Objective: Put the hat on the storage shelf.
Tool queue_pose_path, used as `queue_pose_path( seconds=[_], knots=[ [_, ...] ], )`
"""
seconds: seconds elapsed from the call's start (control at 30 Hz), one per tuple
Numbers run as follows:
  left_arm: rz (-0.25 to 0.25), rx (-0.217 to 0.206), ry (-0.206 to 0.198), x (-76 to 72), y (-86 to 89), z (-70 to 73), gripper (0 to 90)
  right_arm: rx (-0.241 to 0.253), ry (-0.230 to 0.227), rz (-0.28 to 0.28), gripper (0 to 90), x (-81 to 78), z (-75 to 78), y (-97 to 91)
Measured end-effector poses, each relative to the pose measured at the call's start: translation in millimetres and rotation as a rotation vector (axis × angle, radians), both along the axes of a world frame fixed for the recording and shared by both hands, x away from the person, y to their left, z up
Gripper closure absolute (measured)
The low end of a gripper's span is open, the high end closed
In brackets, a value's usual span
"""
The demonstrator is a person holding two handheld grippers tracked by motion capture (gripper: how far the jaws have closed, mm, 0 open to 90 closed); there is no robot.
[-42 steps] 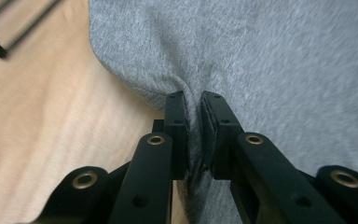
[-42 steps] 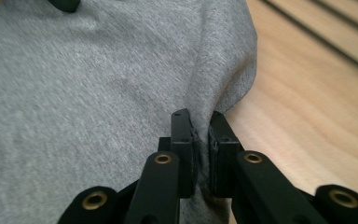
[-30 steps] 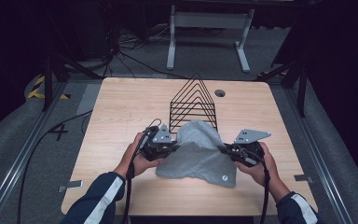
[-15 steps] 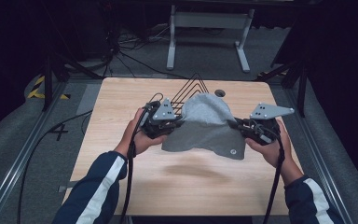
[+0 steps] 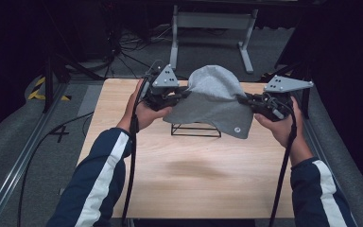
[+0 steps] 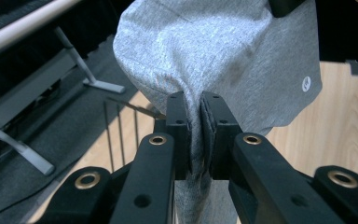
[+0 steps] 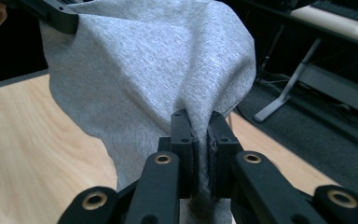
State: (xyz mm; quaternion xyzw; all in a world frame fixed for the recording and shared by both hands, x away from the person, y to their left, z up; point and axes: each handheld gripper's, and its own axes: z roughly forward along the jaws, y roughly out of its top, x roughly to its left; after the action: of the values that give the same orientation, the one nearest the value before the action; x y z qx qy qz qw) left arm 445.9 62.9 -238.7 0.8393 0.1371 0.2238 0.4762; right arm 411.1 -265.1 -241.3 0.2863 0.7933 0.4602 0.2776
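1. Since the earlier frames the soft grey knit cloth with a small round white logo [image 5: 216, 101] has come up off the pale wooden tabletop [image 5: 194, 175]. It now hangs in the air between the two grippers, above the black wire rack [image 5: 196, 130], whose base frame shows below the cloth's hem.
2. Left gripper [image 6: 193, 105]: jaws nearly closed, a fold of the cloth's edge pinched between them.
3. Right gripper [image 7: 199, 122]: same state, jaws squeezed onto a gathered bit of cloth at the opposite side.
4. The cloth bulges upward in the middle and droops toward the person; the logo corner hangs lowest, on the right.
5. Judgement: the step looks like draping the cloth over the rack. To do it well, keep both pinches firm, hold the grippers level and apart so the cloth stays spread, and centre its middle over the rack's ridge before lowering.
6. Risk: the hanging hem may catch a wire upright; lower both sides evenly.
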Motion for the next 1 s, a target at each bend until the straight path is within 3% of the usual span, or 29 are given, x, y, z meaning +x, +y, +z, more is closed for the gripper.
queue_pose_path(
  seconds=[0.27, 0.47, 0.63, 0.73, 1.0],
  knots=[
    [0.020, -0.019, -0.020, 17.4, -1.5, 22.8, 82.3, 0.037, -0.042, -0.023, 84.0, 20.4, 30.8, -3.2],
    [0.049, -0.026, -0.013, 33.1, 3.9, 27.4, 82.3, 0.028, -0.047, -0.033, 84.0, 41.6, 40.5, 7.8],
    [0.082, -0.016, 0.000, 49.3, 7.9, 26.6, 82.3, 0.034, -0.045, -0.032, 84.0, 53.9, 42.2, 13.8],
    [0.095, -0.033, 0.017, 57.2, 7.7, 24.5, 82.3, 0.038, -0.037, -0.037, 84.0, 63.4, 41.5, 15.4],
    [0.094, -0.030, 0.052, 69.2, 5.0, 11.1, 82.3, 0.059, -0.017, -0.040, 83.9, 81.6, 28.9, 12.9]
  ],
)
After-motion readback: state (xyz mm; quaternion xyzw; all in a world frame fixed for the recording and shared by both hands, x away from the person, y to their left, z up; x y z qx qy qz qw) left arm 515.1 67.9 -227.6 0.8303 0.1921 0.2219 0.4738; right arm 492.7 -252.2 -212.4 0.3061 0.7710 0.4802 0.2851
